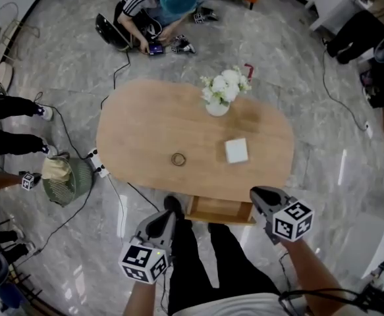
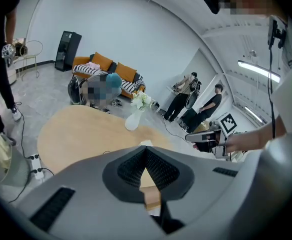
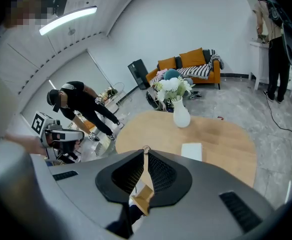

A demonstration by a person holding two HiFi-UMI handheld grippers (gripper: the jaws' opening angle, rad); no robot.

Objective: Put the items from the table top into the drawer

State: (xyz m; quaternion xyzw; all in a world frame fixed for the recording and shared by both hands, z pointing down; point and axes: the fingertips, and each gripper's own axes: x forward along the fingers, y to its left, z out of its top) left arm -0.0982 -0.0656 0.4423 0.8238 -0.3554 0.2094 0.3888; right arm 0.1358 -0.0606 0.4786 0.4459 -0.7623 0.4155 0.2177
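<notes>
On the oval wooden table (image 1: 145, 124) lie a white square pad (image 1: 236, 151) and a small dark ring (image 1: 178, 159). A white vase of white flowers (image 1: 219, 92) stands behind them. Under the table's near edge a wooden drawer (image 1: 219, 209) stands pulled out. My left gripper (image 1: 168, 214) hovers just left of the drawer, jaws together and empty. My right gripper (image 1: 257, 194) is over the drawer's right end, also shut with nothing in it. The right gripper view shows the pad (image 3: 191, 150) and the vase (image 3: 180, 115) beyond its closed jaws. The left gripper view shows the vase (image 2: 132, 121).
A person crouches on the marble floor (image 1: 310, 58) beyond the table (image 1: 167, 5). Cables and a power strip (image 1: 98, 163) run by the table's left end, near a green basket (image 1: 70, 180). Other people's legs are at far left (image 1: 7, 140). My own legs (image 1: 211, 262) stand before the drawer.
</notes>
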